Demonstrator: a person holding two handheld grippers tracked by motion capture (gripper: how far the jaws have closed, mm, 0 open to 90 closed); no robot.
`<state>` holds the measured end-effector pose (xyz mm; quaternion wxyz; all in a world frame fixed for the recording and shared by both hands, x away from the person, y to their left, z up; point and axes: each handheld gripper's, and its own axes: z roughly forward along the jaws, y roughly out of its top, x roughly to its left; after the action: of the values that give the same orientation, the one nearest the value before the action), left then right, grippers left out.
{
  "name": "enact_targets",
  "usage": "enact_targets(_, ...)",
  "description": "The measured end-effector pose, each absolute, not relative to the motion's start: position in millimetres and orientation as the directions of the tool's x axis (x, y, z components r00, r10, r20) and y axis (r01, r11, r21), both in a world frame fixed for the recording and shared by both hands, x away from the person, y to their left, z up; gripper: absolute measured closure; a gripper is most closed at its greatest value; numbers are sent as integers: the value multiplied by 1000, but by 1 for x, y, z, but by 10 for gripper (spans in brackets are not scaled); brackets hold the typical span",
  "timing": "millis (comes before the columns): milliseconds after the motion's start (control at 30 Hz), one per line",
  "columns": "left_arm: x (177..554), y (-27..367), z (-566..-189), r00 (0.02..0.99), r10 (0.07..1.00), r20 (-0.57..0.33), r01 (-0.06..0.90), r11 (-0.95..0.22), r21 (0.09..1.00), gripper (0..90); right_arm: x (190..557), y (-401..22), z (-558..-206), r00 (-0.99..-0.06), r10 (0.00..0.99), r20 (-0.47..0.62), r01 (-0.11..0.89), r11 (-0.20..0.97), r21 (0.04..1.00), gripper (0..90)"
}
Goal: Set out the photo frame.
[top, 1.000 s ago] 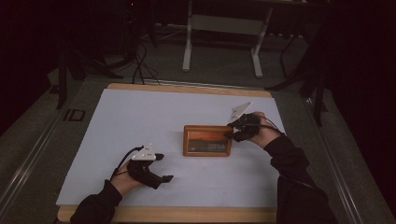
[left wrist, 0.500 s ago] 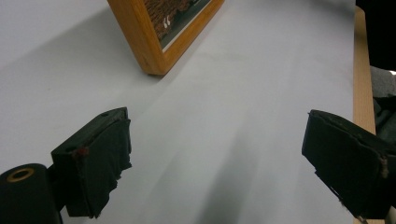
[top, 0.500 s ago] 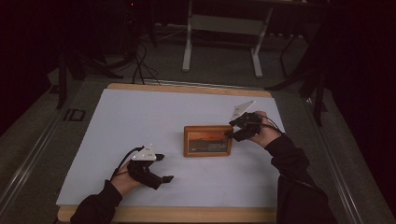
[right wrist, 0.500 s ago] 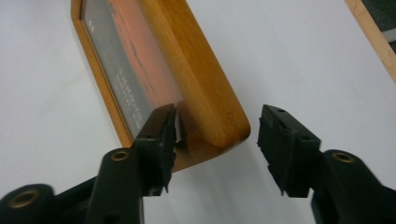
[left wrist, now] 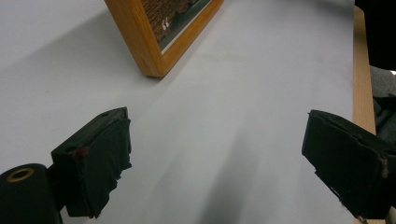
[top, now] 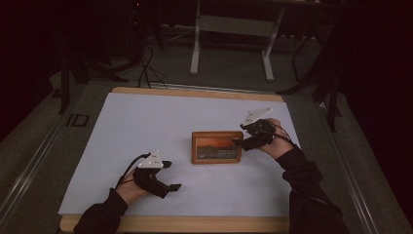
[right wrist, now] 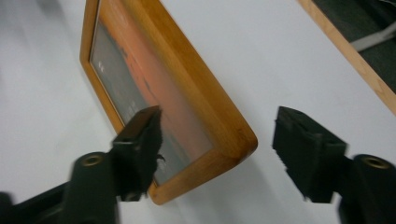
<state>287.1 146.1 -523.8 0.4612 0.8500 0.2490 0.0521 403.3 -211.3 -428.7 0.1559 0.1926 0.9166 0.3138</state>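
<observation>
Two hand-held grippers work over a white-covered table (top: 146, 126). A small rectangular wooden picture frame holding an orange sunset print (top: 216, 146) lies flat right of the table's centre. The right gripper (top: 242, 141) sits at the frame's right end; its jaws have just been opening and now straddle that end corner, one above the glass, one off the outer edge, neither pressing. The left gripper (top: 171, 176) hovers near the front left with its jaws spread wide and nothing between them. The step looks like letting the frame go: best to draw the right gripper straight back, so no pad catches the corner.
</observation>
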Motion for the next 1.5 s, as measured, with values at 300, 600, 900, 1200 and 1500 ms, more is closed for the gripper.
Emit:
enact_targets(300,286,144,-523,876,463,-132,366,-462,808,84,394,-218,-435,-862,496,-102,305,670,677,131)
enact_targets(600,285,144,-524,876,465,-130,366,-463,807,84,382,-224,-458,-854,513,-88,329,663,673,139)
enact_targets(900,284,145,-524,874,467,-131,366,-458,810,84,375,-232,-487,-850,526,-30,367,632,683,139)
enact_targets(1200,284,146,-523,877,463,-131,364,-459,811,84,360,-246,-506,-835,550,27,393,560,729,141)
enact_targets(1500,284,146,-523,878,460,-129,360,-459,812,84,346,-262,-515,-820,565,93,416,475,775,141)
